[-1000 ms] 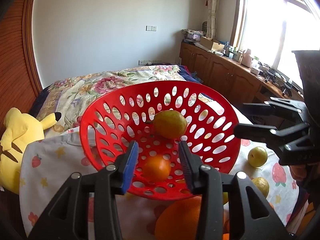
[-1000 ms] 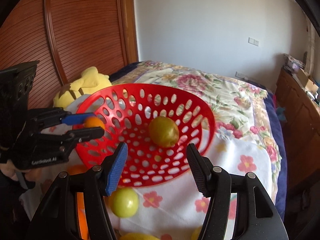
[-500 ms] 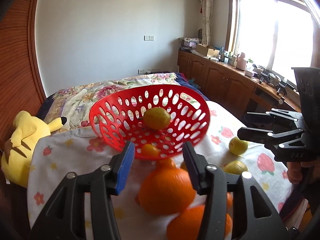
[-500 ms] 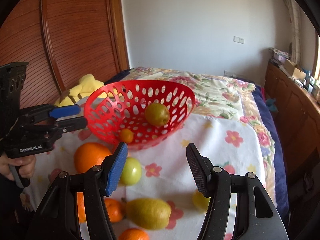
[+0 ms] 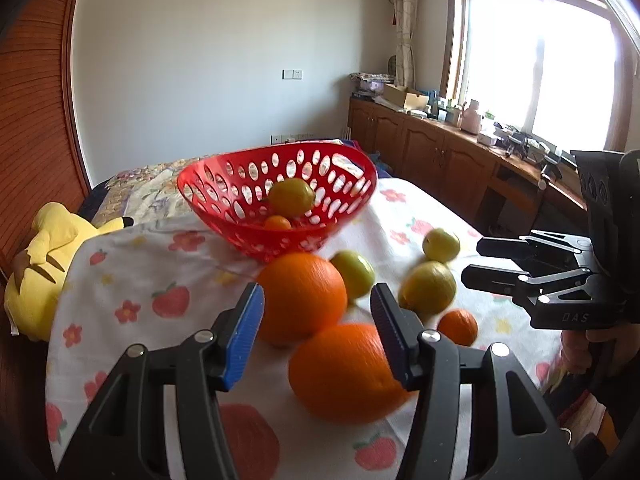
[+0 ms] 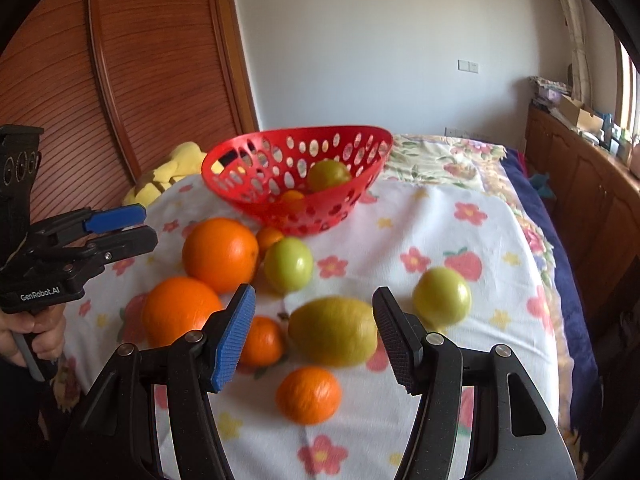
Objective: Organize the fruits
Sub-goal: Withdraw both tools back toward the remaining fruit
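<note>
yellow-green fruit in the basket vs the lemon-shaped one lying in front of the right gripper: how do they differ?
The round fruit sits inside the red basket, already sorted; the lemon lies loose on the floral cloth. The round fruit is nearly spherical; the lemon is longer, lying on its side. A small orange rests beside the round fruit in the basket; the lemon has small oranges near it on the cloth. Both are yellow-green, and no gripper holds either.

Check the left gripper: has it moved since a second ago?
Yes. The left gripper has pulled back from the red basket, which now sits far ahead in its view; its open jaws, just widened, now frame a big orange without touching it.
</note>
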Tool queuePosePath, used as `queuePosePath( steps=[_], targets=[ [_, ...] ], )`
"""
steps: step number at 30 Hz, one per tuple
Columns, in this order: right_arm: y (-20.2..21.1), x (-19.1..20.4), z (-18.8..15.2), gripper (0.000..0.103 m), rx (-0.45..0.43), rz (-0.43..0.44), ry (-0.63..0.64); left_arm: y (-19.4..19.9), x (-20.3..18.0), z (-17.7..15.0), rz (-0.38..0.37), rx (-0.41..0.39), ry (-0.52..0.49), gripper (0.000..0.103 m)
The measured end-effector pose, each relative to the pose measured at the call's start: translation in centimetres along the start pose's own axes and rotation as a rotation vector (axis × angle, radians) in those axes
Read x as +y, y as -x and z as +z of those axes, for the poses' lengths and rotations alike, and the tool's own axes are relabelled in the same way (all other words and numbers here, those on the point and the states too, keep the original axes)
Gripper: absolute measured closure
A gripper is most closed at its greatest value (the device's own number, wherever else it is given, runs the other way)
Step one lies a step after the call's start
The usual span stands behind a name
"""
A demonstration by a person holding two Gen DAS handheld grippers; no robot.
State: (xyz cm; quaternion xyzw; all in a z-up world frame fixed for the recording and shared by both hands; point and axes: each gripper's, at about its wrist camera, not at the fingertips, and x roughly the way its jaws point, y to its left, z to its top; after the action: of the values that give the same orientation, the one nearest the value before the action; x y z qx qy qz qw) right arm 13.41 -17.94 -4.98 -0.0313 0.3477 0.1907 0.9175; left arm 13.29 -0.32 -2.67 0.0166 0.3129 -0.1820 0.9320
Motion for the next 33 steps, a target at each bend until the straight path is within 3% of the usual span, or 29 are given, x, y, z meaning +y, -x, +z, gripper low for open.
queuePosePath(
  steps=[11, 25, 28, 33],
  targets=[
    [-0.2, 0.6, -3.9, 0.04, 0.03, 0.008, -0.017, 0.4, -1.1, -2.7, -0.011, 0.033, 0.035, 0.047],
    [-2.1, 0.1, -5.9, 0.046, 0.068, 0.007, -0.034, -0.4, -2.2, -3.8, -0.013, 0.065, 0.036, 0.047],
    [-2.4, 0.0, -6.3, 0.053, 0.055, 0.02, -0.04, -0.6, -2.4, -4.0, -0.014, 0.07, 0.036, 0.047],
    [-2.8, 0.3, -6.8, 0.053, 0.042, 0.032, -0.044, -0.8, -2.4, -4.0, -0.008, 0.073, 0.037, 0.047]
  ],
)
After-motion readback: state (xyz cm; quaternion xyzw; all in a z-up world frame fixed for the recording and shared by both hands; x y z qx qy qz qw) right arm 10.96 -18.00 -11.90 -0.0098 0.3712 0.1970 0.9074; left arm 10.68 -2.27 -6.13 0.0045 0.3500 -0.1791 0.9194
